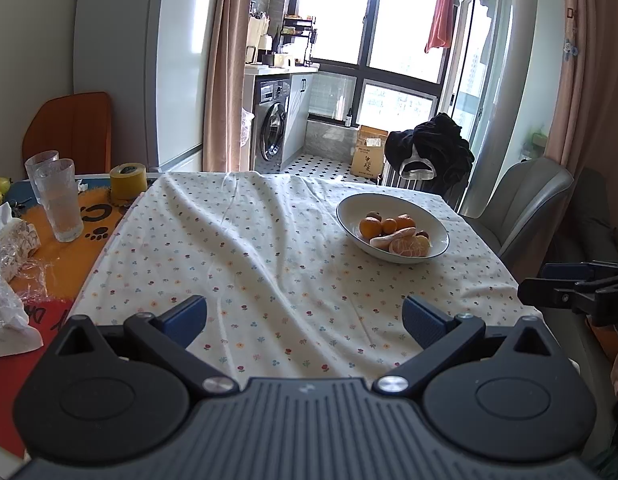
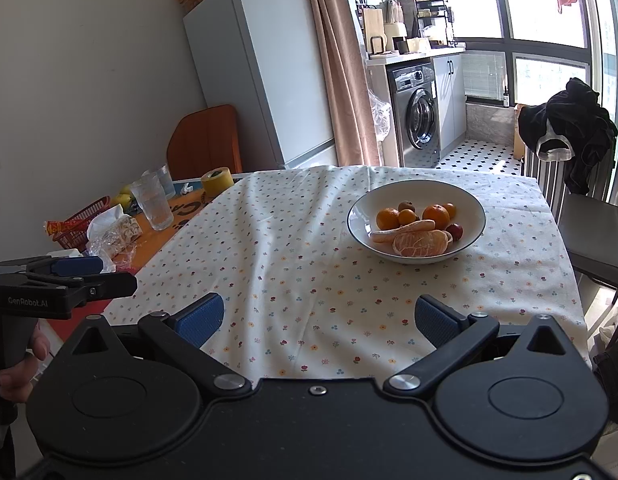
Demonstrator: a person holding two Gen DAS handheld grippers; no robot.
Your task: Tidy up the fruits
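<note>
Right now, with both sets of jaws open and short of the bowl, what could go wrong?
The peeled mandarin looks soft; closing on it may squash it. The cloth lies wrinkled, so the bowl could slide if nudged. The small fruits sit packed together; picking one out may knock its neighbours.

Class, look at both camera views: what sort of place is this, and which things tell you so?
Most likely a home dining area beside a kitchen: a fridge, a washing machine under a counter, and a cloth-covered table holding a fruit bowl.

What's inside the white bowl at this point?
The white bowl holds several oranges, a peeled mandarin, a pale carrot-like piece and small dark fruits. Anything underneath is hidden.
</note>
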